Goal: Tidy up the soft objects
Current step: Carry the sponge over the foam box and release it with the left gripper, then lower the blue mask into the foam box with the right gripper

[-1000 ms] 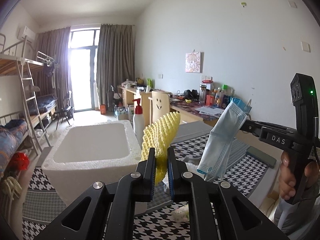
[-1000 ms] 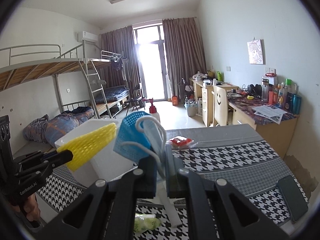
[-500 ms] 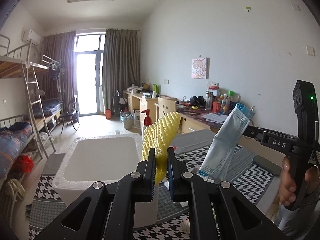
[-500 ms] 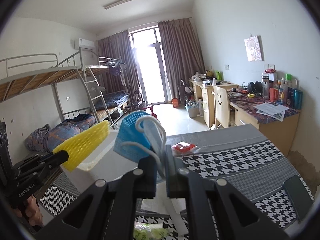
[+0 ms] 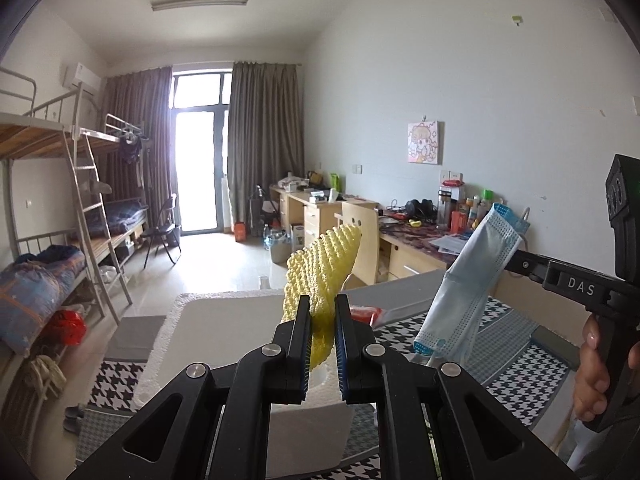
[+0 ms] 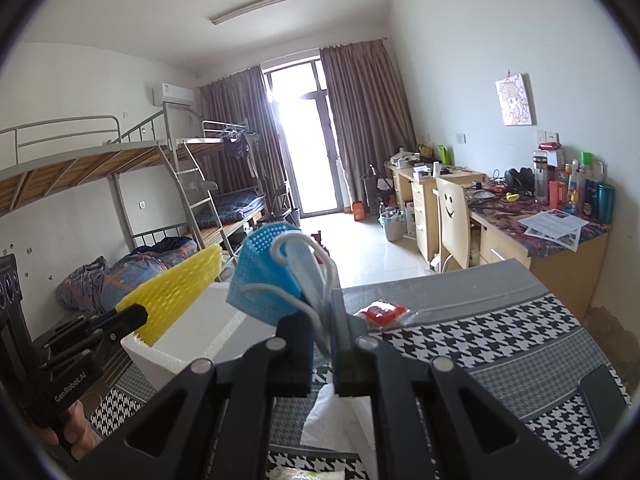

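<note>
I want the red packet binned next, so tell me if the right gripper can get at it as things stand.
Probably not yet: the right gripper is shut on the mask, though the red packet lies uncovered on the table.

1. The left gripper (image 5: 322, 344) is matte black: two flat parallel fingers on angular linkage arms with triangular cut-outs.
2. Round silver screws sit on its linkage pivots, two at 9 o'clock of the fingers and two at 3 o'clock.
3. Its right finger pad (image 5: 341, 350) has a blue edge.
4. From the right wrist view its black body carries white "GenRobot.AI" lettering.
5. The right gripper (image 6: 322, 340) has the same black build and silver screws, with a blue pad on its left finger.
6. Seen from the left wrist camera, its body reads "DAS" in white, and a small green light glows at 12 o'clock of the pistol handle.
</note>
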